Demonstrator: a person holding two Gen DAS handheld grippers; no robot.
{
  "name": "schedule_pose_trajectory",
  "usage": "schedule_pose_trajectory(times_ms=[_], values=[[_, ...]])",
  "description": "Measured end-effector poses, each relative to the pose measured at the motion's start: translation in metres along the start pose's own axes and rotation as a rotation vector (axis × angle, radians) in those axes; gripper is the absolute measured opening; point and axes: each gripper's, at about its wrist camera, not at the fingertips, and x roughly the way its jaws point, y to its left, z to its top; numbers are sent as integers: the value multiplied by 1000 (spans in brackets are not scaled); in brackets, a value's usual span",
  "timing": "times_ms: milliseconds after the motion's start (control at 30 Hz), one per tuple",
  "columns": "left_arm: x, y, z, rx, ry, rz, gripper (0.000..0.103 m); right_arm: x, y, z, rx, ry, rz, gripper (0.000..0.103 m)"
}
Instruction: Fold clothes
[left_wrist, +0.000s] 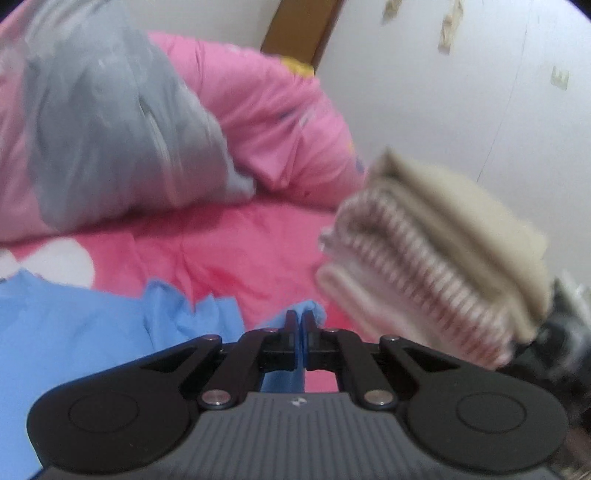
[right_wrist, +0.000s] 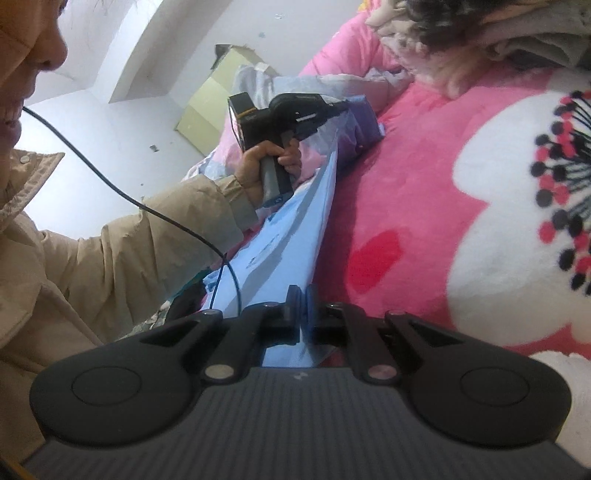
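Pink bedding (left_wrist: 236, 258) fills the left wrist view beneath a white wall. Left hand-held gripper (left_wrist: 299, 321), low centre, is clamped narrow on an edge of the blue garment (left_wrist: 74, 332), which spreads across the lower left. Folded stack of clothes (left_wrist: 436, 258) at right is blurred; its contents are indistinct.

Right wrist view: right hand-held gripper (right_wrist: 301, 299), low centre, is pinched shut on the same blue garment (right_wrist: 295, 229), which runs taut up to the other hand-held gripper (right_wrist: 332, 110) at upper centre. Judged step: garment held by two points, ready for spreading or the first fold; next move calls for level, matched hands. Most of the garment is hidden
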Motion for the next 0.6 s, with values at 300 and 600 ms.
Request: schedule_pose_trajectory(times_ms=[300, 600], values=[[-39, -10, -2, 18, 3, 102, 57, -15, -20, -1, 163, -70, -124, 6], [-233, -19, -1, 55, -55, 165, 67, -6, 23, 9, 3, -71, -237, 6]])
